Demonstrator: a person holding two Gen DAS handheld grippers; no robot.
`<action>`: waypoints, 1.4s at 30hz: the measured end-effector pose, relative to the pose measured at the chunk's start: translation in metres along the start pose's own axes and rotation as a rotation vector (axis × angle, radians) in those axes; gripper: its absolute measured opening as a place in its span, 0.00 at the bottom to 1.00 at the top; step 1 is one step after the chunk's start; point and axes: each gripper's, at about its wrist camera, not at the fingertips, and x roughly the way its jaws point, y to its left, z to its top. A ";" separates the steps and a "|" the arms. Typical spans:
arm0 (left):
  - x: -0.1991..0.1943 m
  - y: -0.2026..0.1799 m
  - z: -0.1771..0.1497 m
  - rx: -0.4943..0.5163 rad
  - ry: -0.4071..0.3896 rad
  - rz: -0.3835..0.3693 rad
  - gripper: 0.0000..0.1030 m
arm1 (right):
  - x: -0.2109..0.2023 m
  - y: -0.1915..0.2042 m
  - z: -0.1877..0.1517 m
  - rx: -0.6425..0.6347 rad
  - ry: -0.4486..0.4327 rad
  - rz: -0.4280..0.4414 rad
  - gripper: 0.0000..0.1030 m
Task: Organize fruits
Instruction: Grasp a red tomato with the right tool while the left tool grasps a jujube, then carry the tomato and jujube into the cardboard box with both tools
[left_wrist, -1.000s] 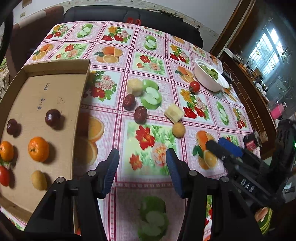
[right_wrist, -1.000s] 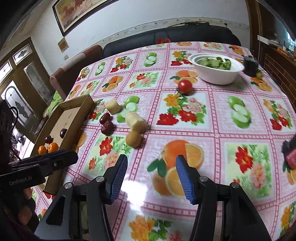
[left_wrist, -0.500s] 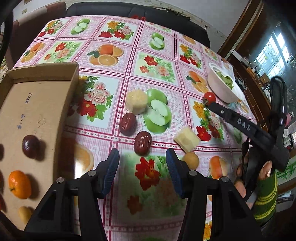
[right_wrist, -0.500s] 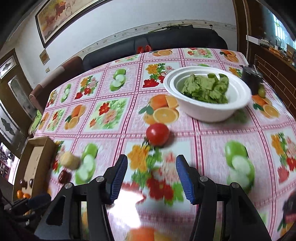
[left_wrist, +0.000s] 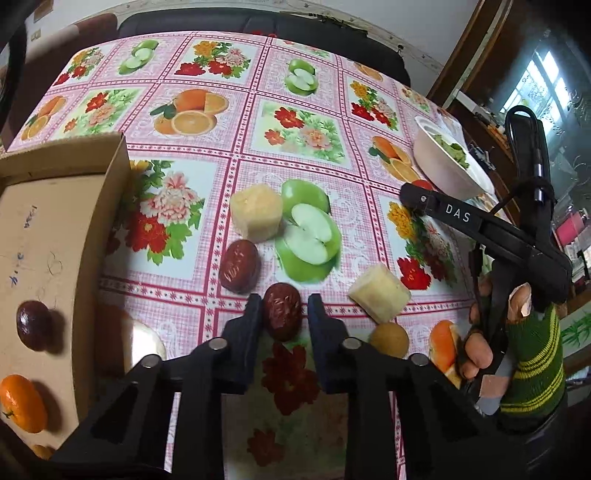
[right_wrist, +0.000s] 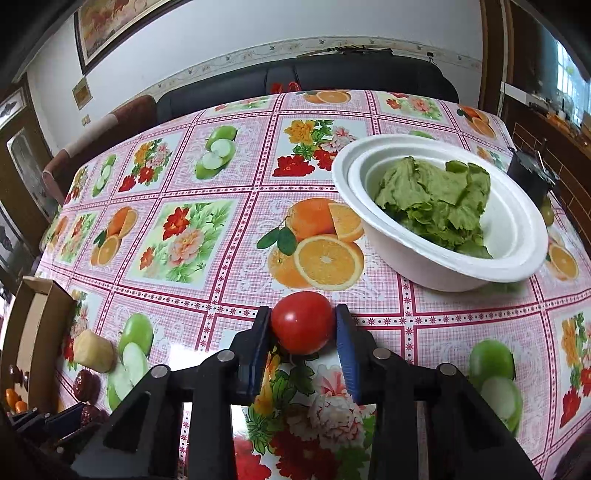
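Note:
My left gripper (left_wrist: 284, 301) is shut on a wrinkled red date (left_wrist: 281, 314) that lies on the fruit-print tablecloth. A second date (left_wrist: 239, 266) sits just behind it to the left. The jaws of my right gripper (right_wrist: 303, 317) are closing on a red tomato (right_wrist: 302, 321), with both pads touching its sides. A cardboard tray (left_wrist: 55, 229) at the left holds a dark date (left_wrist: 33, 325) and an orange (left_wrist: 22, 402). In the left wrist view the right gripper's black body (left_wrist: 480, 229) reaches in from the right.
Two pale yellow fruit chunks (left_wrist: 256, 212) (left_wrist: 380, 297) and a small round yellow fruit (left_wrist: 389, 339) lie near the dates. A white bowl (right_wrist: 461, 278) of lettuce stands just behind and right of the tomato. A hand in a green striped sleeve (left_wrist: 532, 362) holds the right gripper.
Both grippers moved forward and down over the table, then closed. The left one now grips the red date, and the right one has the tomato between its pads.

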 end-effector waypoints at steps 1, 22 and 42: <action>-0.001 0.000 -0.001 0.001 -0.002 0.001 0.19 | -0.002 0.000 -0.001 0.001 -0.001 0.014 0.34; -0.074 0.001 -0.032 0.014 -0.093 0.097 0.19 | -0.106 0.040 -0.065 0.003 -0.035 0.207 0.34; -0.116 0.066 -0.033 -0.062 -0.148 0.215 0.19 | -0.133 0.124 -0.071 -0.098 -0.040 0.317 0.33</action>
